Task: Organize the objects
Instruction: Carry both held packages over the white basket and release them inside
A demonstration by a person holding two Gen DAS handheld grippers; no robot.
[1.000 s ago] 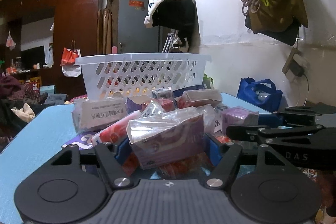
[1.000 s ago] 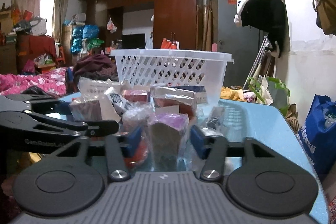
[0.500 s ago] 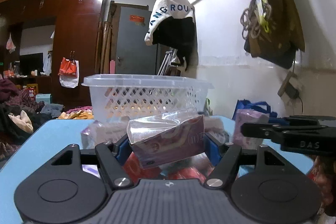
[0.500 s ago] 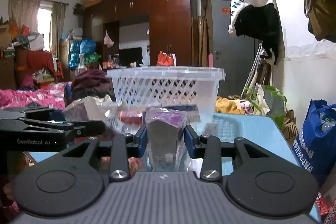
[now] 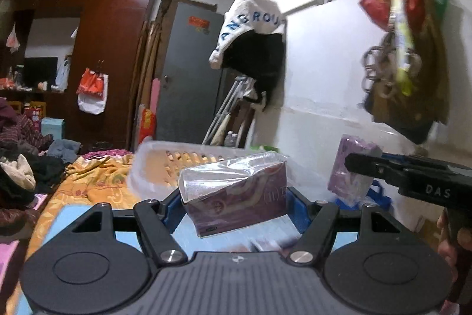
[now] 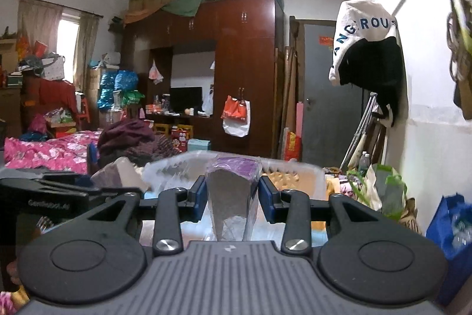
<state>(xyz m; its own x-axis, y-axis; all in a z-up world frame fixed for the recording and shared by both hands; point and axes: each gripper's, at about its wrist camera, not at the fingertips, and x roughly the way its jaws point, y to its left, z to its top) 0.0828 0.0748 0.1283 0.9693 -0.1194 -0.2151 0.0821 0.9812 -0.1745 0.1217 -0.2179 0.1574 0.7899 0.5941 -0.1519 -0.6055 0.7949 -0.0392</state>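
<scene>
My left gripper [image 5: 234, 204] is shut on a purple box wrapped in clear plastic [image 5: 236, 191], held tilted in the air in front of the white lattice basket [image 5: 159, 158]. At the right of the left wrist view, my right gripper [image 5: 383, 170] carries a purple packet [image 5: 351, 164]. In the right wrist view, the right gripper [image 6: 233, 197] is shut on that narrow purple-topped packet [image 6: 231, 185], level with the basket's rim [image 6: 298, 167]. The left gripper [image 6: 62, 191] shows at the left edge there, with its wrapped box [image 6: 118, 173].
A strip of the light blue tabletop [image 5: 70, 214] shows below the left gripper. A yellow blanket [image 5: 97, 176] lies beyond the table. Clothes and bags hang on the white wall [image 5: 318, 96] at right. A blue bag [image 6: 454, 229] sits low on the right.
Both grippers have risen with their packets off the pile on the table. The pile has dropped out of view and the basket now sits lower in both views.
</scene>
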